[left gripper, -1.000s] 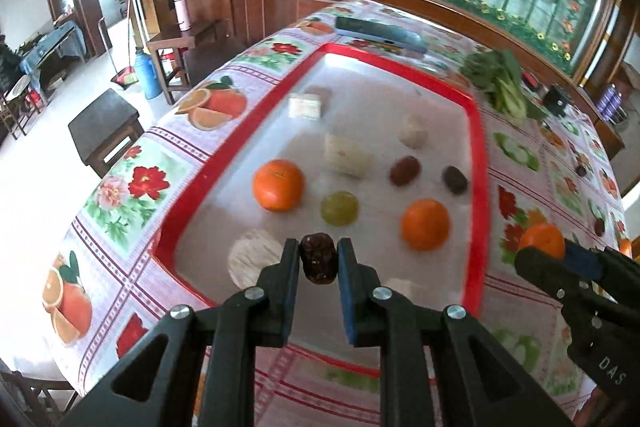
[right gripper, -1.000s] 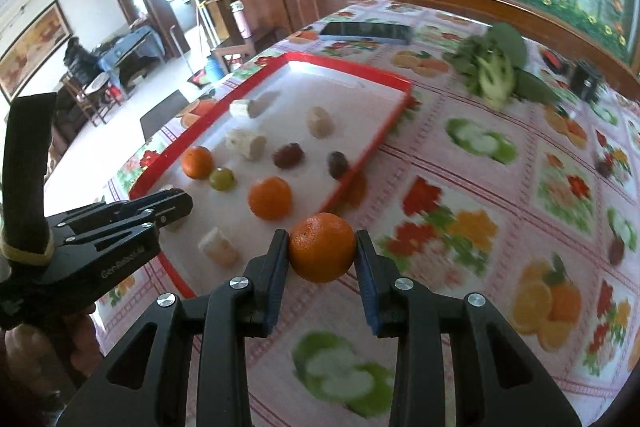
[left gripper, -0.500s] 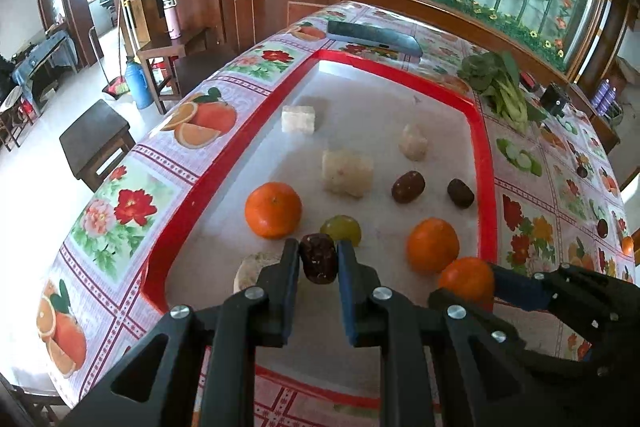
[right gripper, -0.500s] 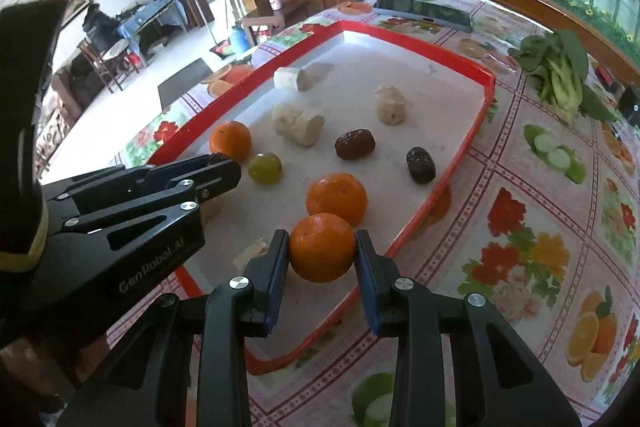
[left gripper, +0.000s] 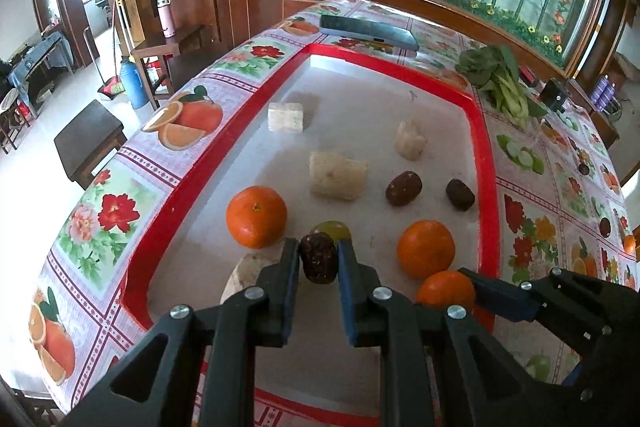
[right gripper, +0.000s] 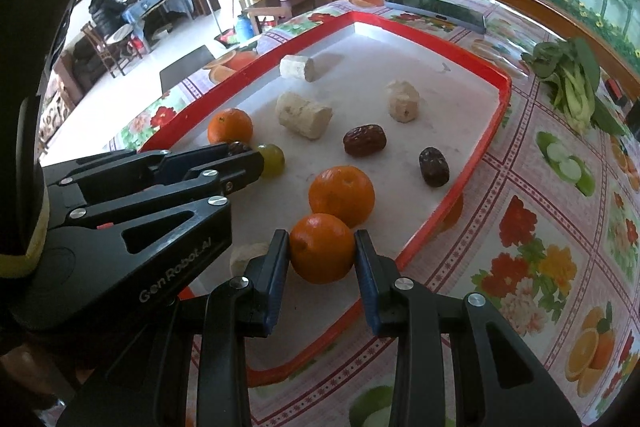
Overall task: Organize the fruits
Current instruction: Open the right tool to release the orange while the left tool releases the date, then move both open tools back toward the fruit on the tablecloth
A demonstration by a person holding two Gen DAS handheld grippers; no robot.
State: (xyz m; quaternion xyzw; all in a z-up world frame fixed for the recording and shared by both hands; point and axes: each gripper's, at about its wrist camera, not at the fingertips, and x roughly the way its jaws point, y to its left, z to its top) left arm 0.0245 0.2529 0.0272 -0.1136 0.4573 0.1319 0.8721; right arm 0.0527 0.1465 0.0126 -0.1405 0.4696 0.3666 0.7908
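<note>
Tangerine clamped in the right gripper sits just this side of its tray twin, maybe touching; left gripper pinches a date

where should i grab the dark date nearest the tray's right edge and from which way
Grip the dark wrinkled date across its short middle, pads on its two long flanks, coming from above. It lies flat and oblong on the red-rimmed white tray, its long axis running roughly toward the camera, and the space round it is free. The red rim sits close on its right, so a side approach would probably foul it.
</note>
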